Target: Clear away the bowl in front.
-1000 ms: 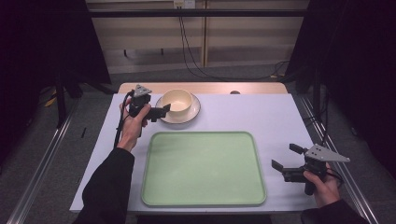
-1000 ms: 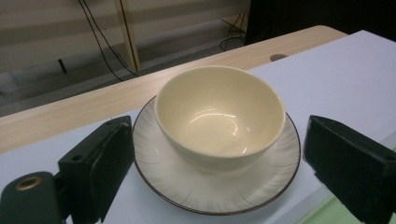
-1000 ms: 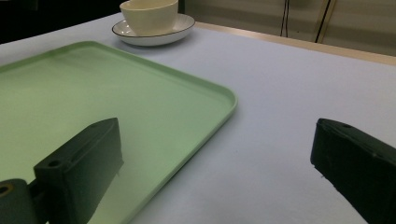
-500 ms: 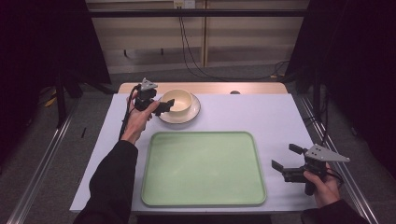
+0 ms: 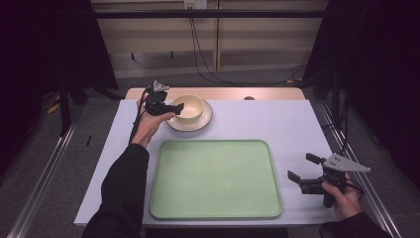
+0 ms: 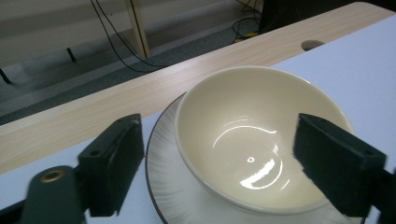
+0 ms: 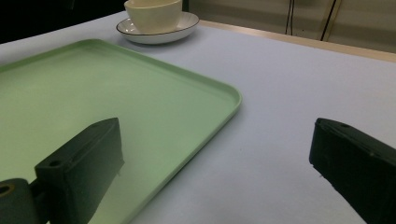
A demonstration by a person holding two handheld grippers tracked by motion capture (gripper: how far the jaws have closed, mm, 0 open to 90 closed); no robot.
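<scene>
While the work sits at its grasp stage, near to far:

Right gripper (image 5: 303, 174): idle by the table's near right corner, jaws wide apart, holding nothing.
Tray (image 5: 216, 178): green, bare, along the near edge.
Left gripper (image 5: 174, 107): at the bowl's near rim — jaws have just been closing, 1 outside the wall, 1 over the inside, pads not yet pressing.
Bowl (image 6: 261, 135): cream, on a saucer (image 6: 170, 186) by the far edge.
Next move: likely close on the rim, then lift level — the glazed wall may slip.
</scene>
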